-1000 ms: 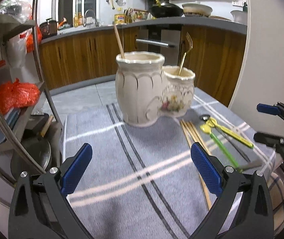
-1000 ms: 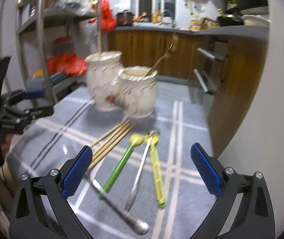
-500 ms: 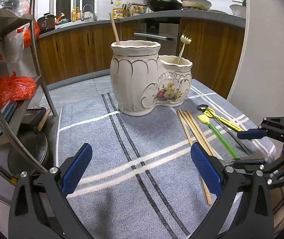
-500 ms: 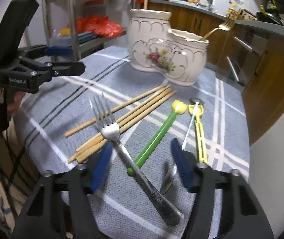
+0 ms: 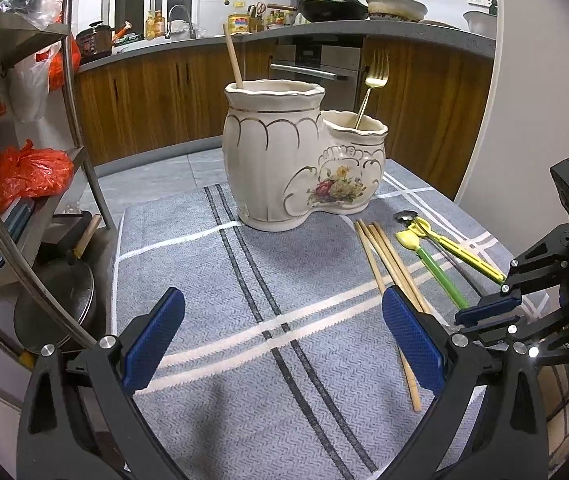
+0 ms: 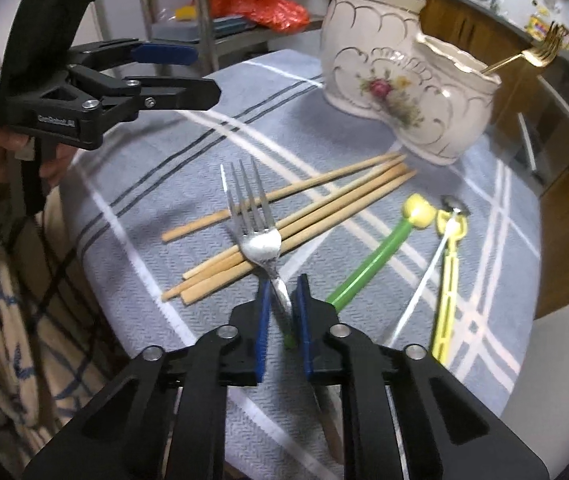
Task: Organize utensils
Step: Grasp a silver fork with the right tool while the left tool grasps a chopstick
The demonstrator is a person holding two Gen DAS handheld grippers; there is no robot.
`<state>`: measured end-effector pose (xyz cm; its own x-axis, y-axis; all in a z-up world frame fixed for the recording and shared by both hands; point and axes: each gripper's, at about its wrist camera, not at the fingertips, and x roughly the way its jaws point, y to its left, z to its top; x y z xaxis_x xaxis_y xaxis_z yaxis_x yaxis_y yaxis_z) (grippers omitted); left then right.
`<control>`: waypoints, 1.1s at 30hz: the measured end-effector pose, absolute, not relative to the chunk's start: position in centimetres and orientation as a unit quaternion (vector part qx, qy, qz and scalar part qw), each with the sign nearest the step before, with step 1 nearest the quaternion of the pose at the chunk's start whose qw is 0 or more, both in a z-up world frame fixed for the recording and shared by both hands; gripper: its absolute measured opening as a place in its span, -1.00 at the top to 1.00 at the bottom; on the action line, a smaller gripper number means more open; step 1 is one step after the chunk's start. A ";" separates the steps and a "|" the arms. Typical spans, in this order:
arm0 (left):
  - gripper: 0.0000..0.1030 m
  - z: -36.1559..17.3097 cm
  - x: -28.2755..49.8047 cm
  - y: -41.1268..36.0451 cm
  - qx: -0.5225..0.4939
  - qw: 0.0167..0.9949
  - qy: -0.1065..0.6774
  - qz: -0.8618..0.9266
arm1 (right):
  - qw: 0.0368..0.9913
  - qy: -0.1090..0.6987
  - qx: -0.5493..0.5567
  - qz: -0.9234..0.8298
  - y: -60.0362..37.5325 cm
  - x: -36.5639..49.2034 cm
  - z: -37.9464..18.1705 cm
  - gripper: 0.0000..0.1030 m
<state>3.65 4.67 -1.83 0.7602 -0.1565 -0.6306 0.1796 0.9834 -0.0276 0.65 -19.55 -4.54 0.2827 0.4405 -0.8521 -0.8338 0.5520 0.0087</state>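
Note:
A silver fork (image 6: 256, 236) lies with its tines across several wooden chopsticks (image 6: 304, 212) on the grey striped cloth (image 6: 188, 148). My right gripper (image 6: 283, 300) is closing, its blue pads pressed on the fork's neck. A green spoon (image 6: 372, 256), a yellow utensil (image 6: 448, 280) and a thin silver spoon (image 6: 424, 276) lie to the right. The cream two-pot holder (image 5: 304, 160) stands upright at the back, a gold fork (image 5: 372, 80) in its low pot and one chopstick (image 5: 233, 60) in its tall pot. My left gripper (image 5: 282, 296) hovers open above bare cloth.
A metal shelf rack (image 5: 64, 80) with orange bags (image 5: 24, 172) and a pan below stands left of the table. The table's right edge drops off beside the yellow utensil (image 5: 456, 248). A person's hand (image 6: 0, 152) holds the left gripper (image 6: 200, 74).
The right gripper's jaws went from wide open to closed around the silver fork's neck while it tipped down toward the table. The left gripper stayed in place, open.

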 end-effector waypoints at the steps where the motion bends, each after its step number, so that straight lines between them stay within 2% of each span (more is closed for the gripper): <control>1: -0.89 -1.8 3.7 4.7 0.016 0.937 0.336 -0.090 | 0.771 0.431 -0.225 0.411 -19.6 0.7 -4.5 0.83; 2: -0.89 -1.9 3.9 4.6 0.016 0.937 0.338 -0.089 | 0.774 0.430 -0.220 0.409 -19.7 0.8 -4.4 0.89; 13: -0.89 -2.7 5.3 1.9 0.031 0.921 0.375 -0.097 | 0.853 0.378 -0.110 0.343 -23.3 2.5 -2.0 0.88; 16: -0.81 -3.1 5.8 0.6 0.040 0.915 0.387 -0.106 | 0.868 0.362 -0.092 0.328 -23.9 2.8 -1.5 0.88; 18: -0.49 -3.4 6.1 -0.1 0.051 0.911 0.396 -0.107 | 0.874 0.355 -0.083 0.321 -24.2 3.0 -1.3 0.88; 21: -0.20 -3.8 6.4 -0.8 0.046 0.903 0.409 -0.120 | 0.882 0.346 -0.072 0.312 -24.5 3.3 -1.0 0.88; 25: -0.02 -3.9 6.0 -2.1 0.062 0.897 0.413 -0.142 | 0.887 0.344 -0.065 0.300 -24.8 3.9 -1.0 0.88; 29: 0.32 -4.8 6.4 -2.9 0.075 0.888 0.431 -0.143 | 0.888 0.345 -0.061 0.297 -24.9 4.1 -1.2 0.88; 33: 0.38 -5.3 7.4 -3.2 0.071 0.886 0.436 -0.139 | 0.889 0.343 -0.060 0.297 -24.9 4.0 -1.3 0.88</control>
